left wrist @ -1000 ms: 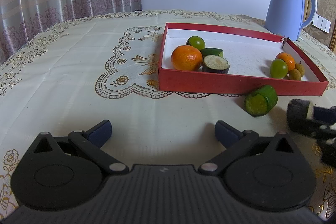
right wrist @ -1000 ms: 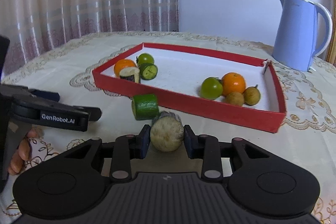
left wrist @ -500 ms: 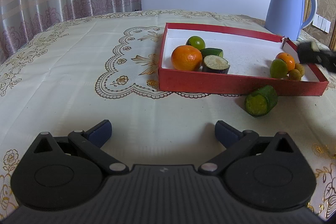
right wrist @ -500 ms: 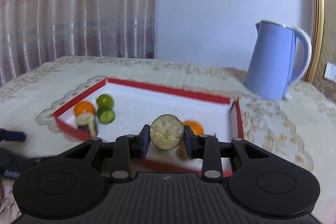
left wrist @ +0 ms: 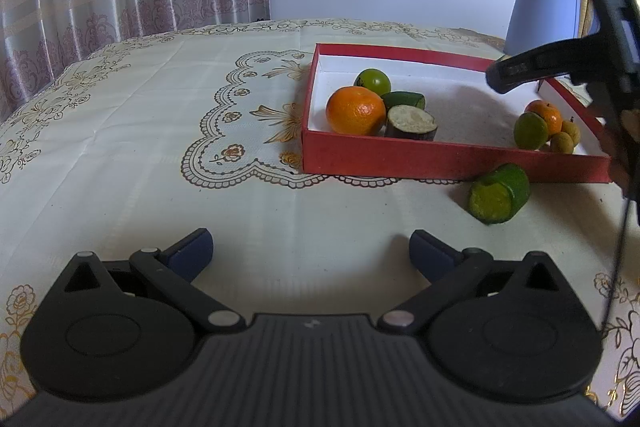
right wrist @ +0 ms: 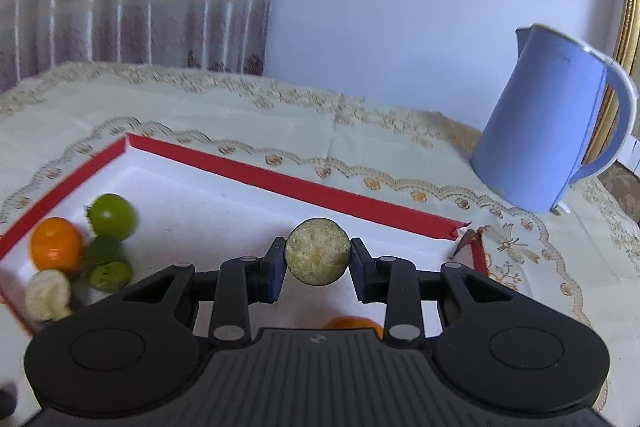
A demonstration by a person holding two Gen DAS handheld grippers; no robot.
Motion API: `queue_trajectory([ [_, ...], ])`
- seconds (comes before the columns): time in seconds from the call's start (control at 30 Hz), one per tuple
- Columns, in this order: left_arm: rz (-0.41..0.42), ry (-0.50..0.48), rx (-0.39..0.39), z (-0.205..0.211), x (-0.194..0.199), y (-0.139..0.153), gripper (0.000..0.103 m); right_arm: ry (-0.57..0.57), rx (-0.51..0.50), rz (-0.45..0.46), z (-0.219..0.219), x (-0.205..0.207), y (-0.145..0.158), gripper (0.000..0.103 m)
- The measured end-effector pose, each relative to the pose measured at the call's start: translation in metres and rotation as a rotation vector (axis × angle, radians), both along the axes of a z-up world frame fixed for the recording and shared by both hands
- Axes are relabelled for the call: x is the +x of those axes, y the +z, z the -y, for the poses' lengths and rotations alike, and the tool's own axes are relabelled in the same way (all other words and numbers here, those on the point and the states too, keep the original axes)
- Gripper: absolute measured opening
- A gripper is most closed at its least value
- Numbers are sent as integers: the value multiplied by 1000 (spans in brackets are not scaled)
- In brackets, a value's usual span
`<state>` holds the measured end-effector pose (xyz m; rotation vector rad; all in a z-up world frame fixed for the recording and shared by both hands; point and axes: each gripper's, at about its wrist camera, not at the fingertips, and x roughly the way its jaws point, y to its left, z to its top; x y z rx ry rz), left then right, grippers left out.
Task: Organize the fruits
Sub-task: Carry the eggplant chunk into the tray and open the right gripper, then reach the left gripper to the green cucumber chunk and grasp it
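Observation:
My right gripper [right wrist: 317, 264] is shut on a dark-skinned eggplant piece [right wrist: 317, 251] with a pale cut face, held above the red tray [right wrist: 280, 182]. In the left wrist view the right gripper's body [left wrist: 600, 27] hangs over the tray's right end. The tray [left wrist: 440, 157] holds an orange [left wrist: 355, 110], a green fruit [left wrist: 373, 79], a cucumber piece [left wrist: 404, 100] and an eggplant piece [left wrist: 411, 123] at the left, and a green fruit [left wrist: 530, 131], an orange [left wrist: 544, 113] and small brown fruits [left wrist: 566, 139] at the right. A cut cucumber piece [left wrist: 499, 193] lies on the cloth before the tray. My left gripper [left wrist: 310, 253] is open and empty, low over the cloth.
A light blue kettle [right wrist: 548, 131] stands behind the tray's right corner; it also shows in the left wrist view [left wrist: 540, 11]. A patterned cream tablecloth [left wrist: 140, 131] covers the table. Curtains hang at the back left.
My right gripper has lifted the eggplant piece from the cloth and carried it forward over the tray. The left gripper has not moved.

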<state>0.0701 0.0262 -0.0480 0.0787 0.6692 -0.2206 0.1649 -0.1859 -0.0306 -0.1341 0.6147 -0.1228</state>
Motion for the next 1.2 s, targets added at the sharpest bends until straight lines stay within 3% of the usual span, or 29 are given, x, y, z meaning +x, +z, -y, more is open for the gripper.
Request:
queue_trajectory([
  [0.47, 0, 0, 0, 0, 0, 0, 103, -59, 41, -84, 6, 16, -8, 35],
  [0.57, 0, 0, 0, 0, 0, 0, 103, -58, 56, -75, 9, 10, -4, 63],
  [0.63, 0, 0, 0, 0, 0, 0, 103, -58, 44, -18, 8, -5, 3, 78],
  [0.7, 0, 0, 0, 0, 0, 0, 103, -57, 33, 35, 7, -23, 11, 83],
  [0.87, 0, 0, 0, 0, 0, 0, 103, 20, 113, 122, 17, -97, 21, 85],
  [0.93, 0, 0, 0, 0, 0, 0, 103, 50, 163, 139, 23, -127, 16, 91],
  [1.03, 0, 0, 0, 0, 0, 0, 103, 69, 198, 135, 28, -164, 2, 91],
  [1.2, 1, -1, -1, 0, 0, 0, 103, 34, 254, 105, 37, -177, -16, 91],
])
